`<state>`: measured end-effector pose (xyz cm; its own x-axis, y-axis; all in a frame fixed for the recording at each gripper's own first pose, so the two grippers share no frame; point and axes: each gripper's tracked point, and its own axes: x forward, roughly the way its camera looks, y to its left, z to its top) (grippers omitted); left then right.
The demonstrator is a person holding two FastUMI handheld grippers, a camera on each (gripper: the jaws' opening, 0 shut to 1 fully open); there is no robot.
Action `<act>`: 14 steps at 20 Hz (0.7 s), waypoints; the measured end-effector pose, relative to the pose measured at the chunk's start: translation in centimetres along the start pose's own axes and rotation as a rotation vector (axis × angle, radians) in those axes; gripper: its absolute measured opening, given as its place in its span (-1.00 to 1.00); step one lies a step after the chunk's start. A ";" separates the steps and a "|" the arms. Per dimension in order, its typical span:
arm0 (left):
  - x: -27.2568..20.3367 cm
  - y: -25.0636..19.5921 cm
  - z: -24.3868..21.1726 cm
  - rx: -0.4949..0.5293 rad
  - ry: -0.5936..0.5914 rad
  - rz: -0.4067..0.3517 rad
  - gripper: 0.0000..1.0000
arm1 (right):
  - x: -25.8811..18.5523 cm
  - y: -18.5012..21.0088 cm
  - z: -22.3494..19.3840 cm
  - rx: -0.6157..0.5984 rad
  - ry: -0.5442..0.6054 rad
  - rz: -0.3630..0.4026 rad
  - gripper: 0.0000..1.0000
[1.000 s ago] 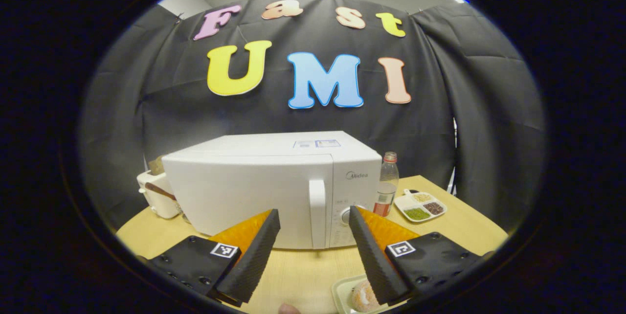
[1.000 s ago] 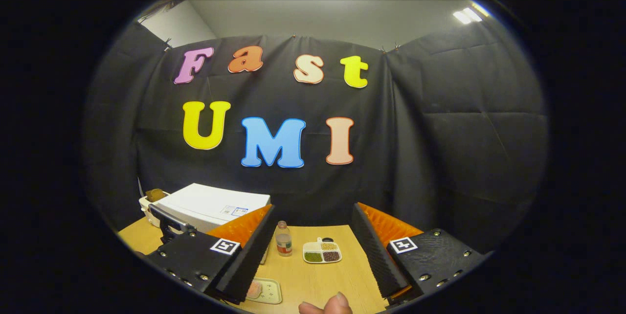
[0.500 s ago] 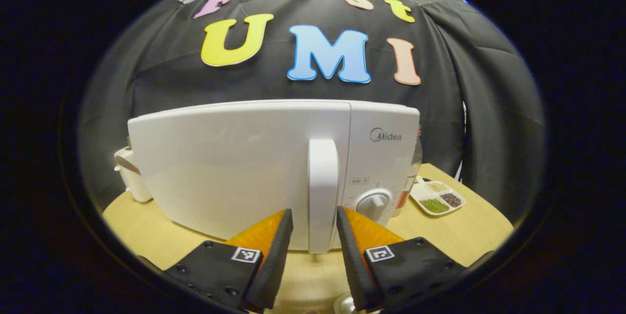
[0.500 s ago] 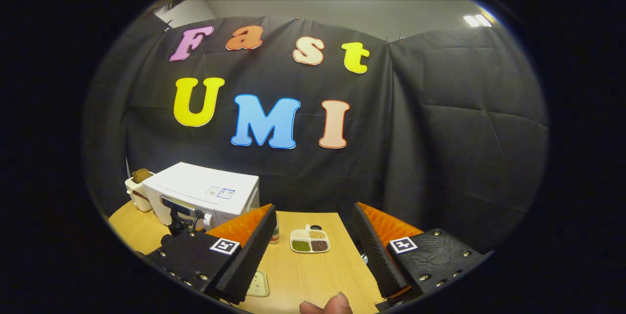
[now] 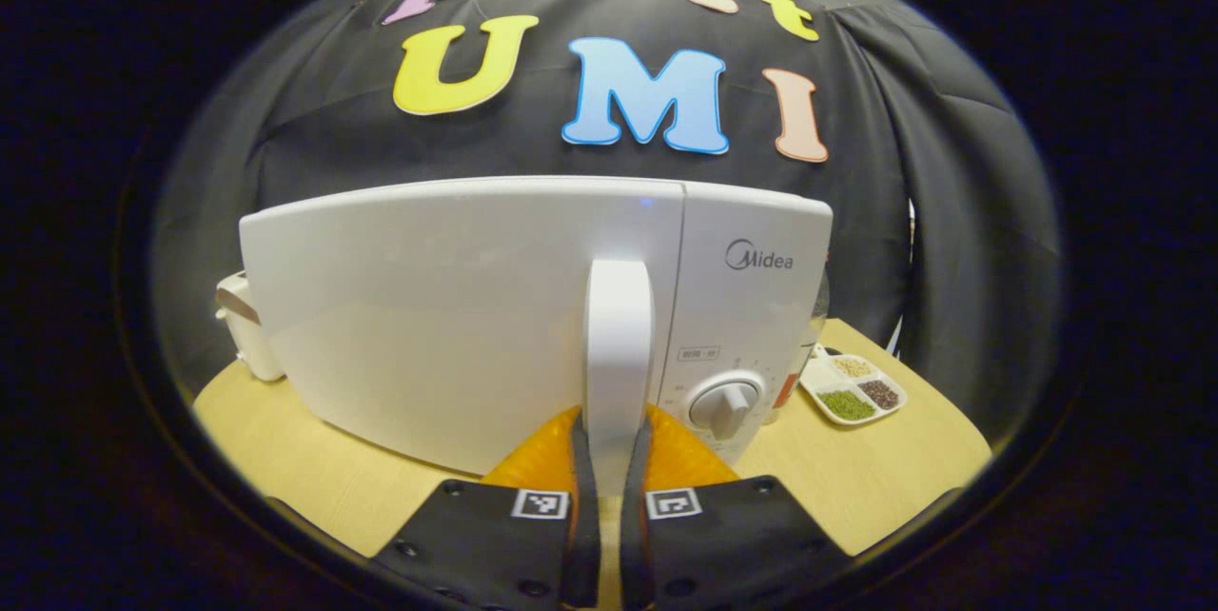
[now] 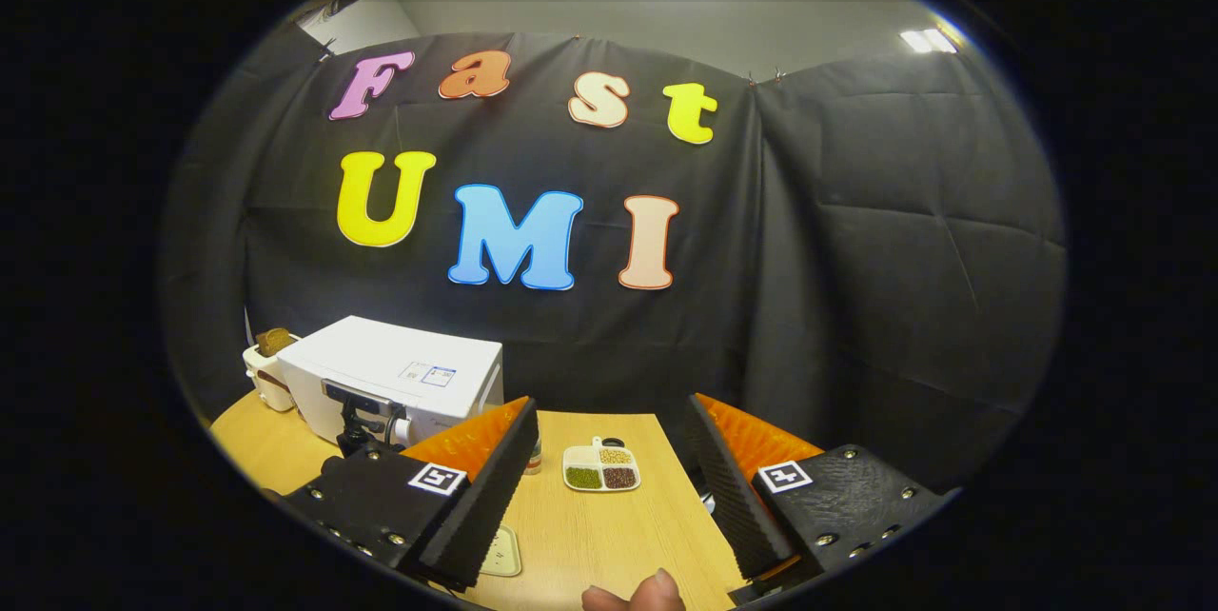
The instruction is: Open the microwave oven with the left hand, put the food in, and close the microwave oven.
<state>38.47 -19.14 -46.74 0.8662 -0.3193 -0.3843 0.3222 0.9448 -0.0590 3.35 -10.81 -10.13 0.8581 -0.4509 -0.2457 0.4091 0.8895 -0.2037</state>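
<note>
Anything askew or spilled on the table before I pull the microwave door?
Nothing stands out. The microwave sits square with its door shut, the left tool closed on the door handle, and the divided dish lies flat, grains in their compartments.

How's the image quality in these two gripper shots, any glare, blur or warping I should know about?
Left gripper view: sharp, but the fisheye bows the microwave top edge into an arc; soft sheen on its door, no harsh glare; the handle looms large between the left gripper fingers. Right gripper view: evenly lit, a bright ceiling light at upper right; the right gripper is crisp, the small divided dish reads clearly.
</note>
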 end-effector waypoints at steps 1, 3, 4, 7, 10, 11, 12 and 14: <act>0.0 -0.1 0.3 -0.007 -0.007 -0.017 -0.72 | -0.3 -0.1 0.1 0.000 -0.006 -0.002 0.92; 0.1 0.0 0.0 -0.005 0.008 -0.031 -0.88 | -0.9 -0.2 0.1 0.005 -0.010 0.001 0.92; 0.0 0.0 0.0 -0.001 0.010 -0.033 -0.88 | -1.1 -0.4 0.0 0.011 -0.006 0.002 0.91; -0.1 0.0 0.1 -0.002 0.010 -0.034 -0.88 | -1.8 -0.7 0.1 0.029 -0.011 0.000 0.92; -0.1 0.0 0.2 0.001 0.018 -0.031 -0.88 | -2.4 -0.9 -0.2 0.030 -0.008 0.002 0.91; -0.1 0.0 0.1 0.003 0.020 -0.033 -0.88 | -2.5 -1.0 -0.3 0.034 -0.004 0.002 0.91; 0.0 0.0 0.0 0.006 0.022 -0.036 -0.84 | -2.6 -1.2 -0.5 0.035 -0.001 0.000 0.91; -0.1 0.0 0.1 0.013 0.024 -0.040 -0.84 | -3.0 -1.5 -0.5 0.036 -0.004 -0.004 0.92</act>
<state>38.38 -19.11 -46.59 0.8429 -0.3552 -0.4042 0.3617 0.9302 -0.0632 0.07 -10.81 -9.55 0.8574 -0.4546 -0.2414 0.4235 0.8896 -0.1709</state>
